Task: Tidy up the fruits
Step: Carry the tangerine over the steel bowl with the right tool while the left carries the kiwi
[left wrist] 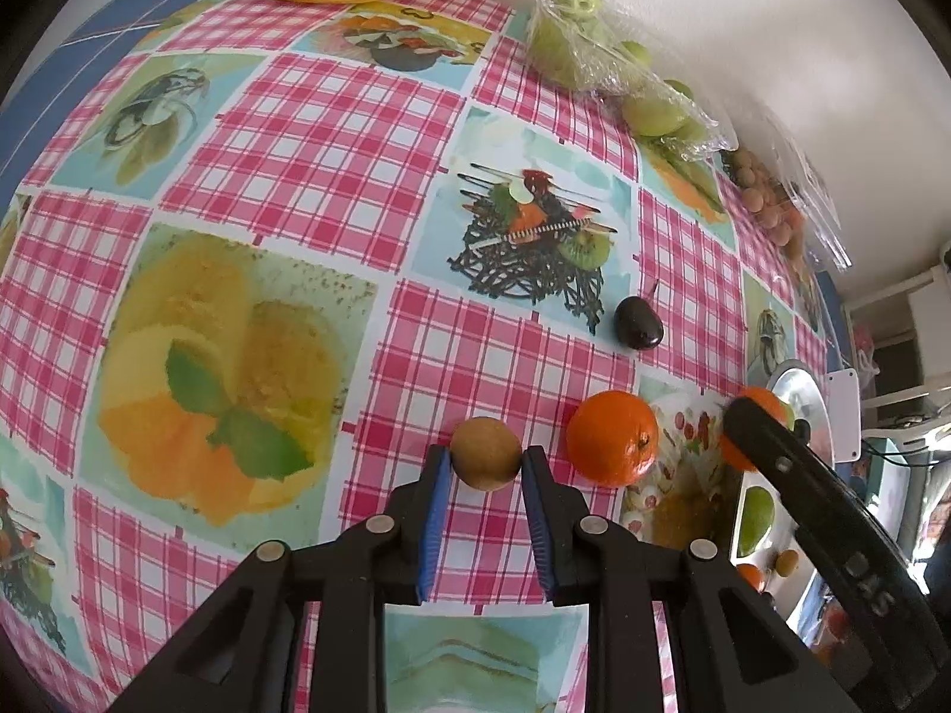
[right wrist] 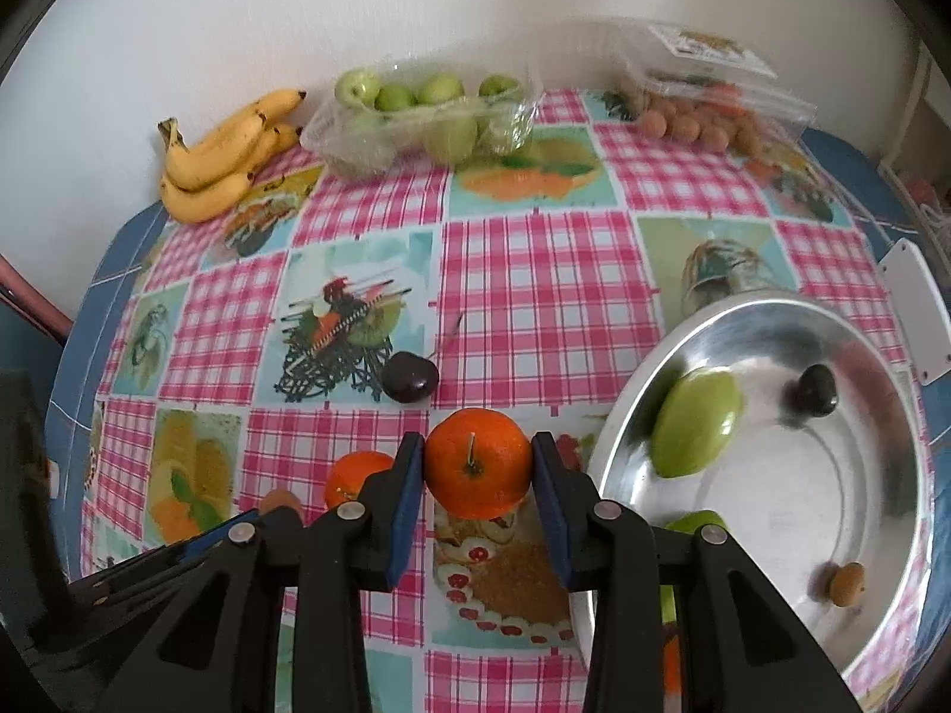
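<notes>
Judging by the metal bowl (right wrist: pixel 767 321) at the right, sorting is partly done: it holds green fruit, a dark fruit and a small brown one. Left gripper (left wrist: pixel 486 466) pinches a brown fruit (left wrist: pixel 485 453); right gripper (right wrist: pixel 477 463) clamps an orange (right wrist: pixel 478 462). Another orange (left wrist: pixel 612 437) and a dark fruit (left wrist: pixel 638 322) wait mid-table. Far-right pack label is unreadable.

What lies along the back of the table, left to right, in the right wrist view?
Yellow banana bunch → clear plastic tray of green apples → clear plastic box of small tan round fruits.
</notes>
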